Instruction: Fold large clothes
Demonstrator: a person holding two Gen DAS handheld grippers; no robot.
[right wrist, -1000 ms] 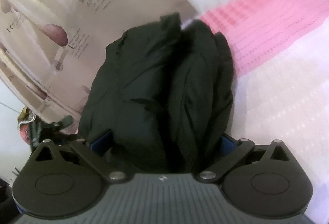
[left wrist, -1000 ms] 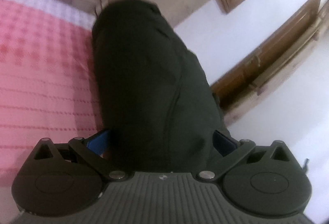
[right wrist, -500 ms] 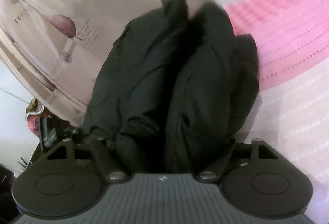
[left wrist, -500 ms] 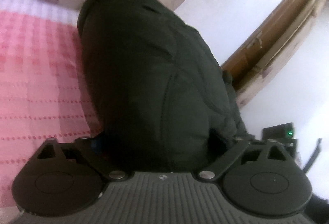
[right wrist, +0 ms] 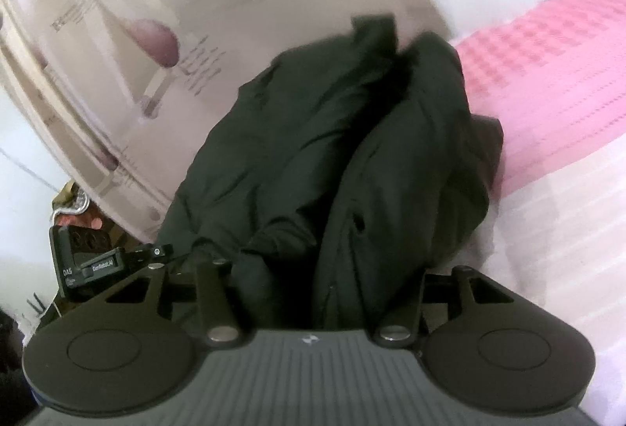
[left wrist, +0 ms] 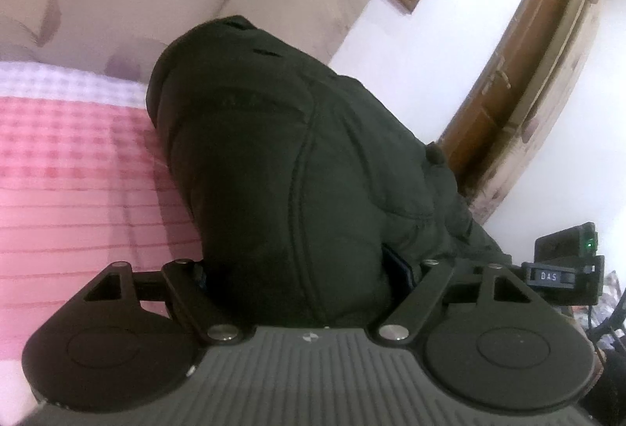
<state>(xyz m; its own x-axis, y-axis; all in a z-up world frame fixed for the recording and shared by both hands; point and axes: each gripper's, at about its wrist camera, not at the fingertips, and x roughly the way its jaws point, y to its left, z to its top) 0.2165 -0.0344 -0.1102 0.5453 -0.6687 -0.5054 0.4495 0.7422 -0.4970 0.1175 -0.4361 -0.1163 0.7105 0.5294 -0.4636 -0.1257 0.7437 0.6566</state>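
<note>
A bulky dark green padded jacket (left wrist: 281, 168) fills the middle of the left wrist view and hangs lifted over the pink bedspread (left wrist: 78, 175). My left gripper (left wrist: 301, 269) is shut on the jacket, its fingers buried in the fabric. In the right wrist view the same jacket (right wrist: 352, 168) hangs bunched in two thick folds. My right gripper (right wrist: 324, 281) is shut on it too, fingertips hidden by cloth.
The pink and white bedspread (right wrist: 547, 81) lies to the right in the right wrist view. A beige curtain with leaf print (right wrist: 117, 35) hangs behind. A wooden door (left wrist: 520, 74) and white wall stand at right in the left wrist view.
Both grippers stay clamped on the jacket and have tilted and shifted with it. The other gripper's device has come into view at each frame's edge.
</note>
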